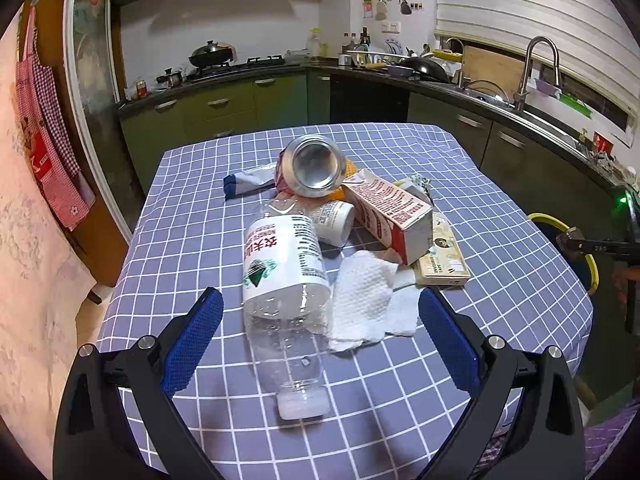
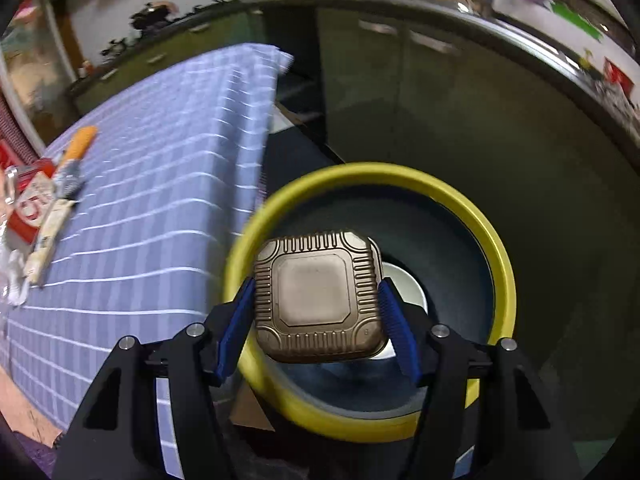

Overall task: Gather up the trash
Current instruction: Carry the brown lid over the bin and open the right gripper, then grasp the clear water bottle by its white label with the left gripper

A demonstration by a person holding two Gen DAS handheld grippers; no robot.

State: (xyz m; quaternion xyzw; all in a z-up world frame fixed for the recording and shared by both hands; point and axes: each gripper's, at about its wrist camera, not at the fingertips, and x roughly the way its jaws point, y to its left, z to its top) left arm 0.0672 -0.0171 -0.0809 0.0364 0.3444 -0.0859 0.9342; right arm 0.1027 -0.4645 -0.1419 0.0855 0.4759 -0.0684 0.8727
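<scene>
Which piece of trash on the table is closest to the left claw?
The clear plastic bottle. It lies on its side with its white cap end between the open left claw, while the can and carton sit farther back.

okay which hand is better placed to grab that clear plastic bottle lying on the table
Left. The left gripper is open with the plastic bottle lying between its fingers, while the right gripper holds a foil tray over the yellow-rimmed bin.

tin (image 2: 318, 298): ribbed matt metal | bottle (image 1: 286, 280): clear glossy plastic | tablecloth (image 1: 500, 248): checked cloth
</scene>
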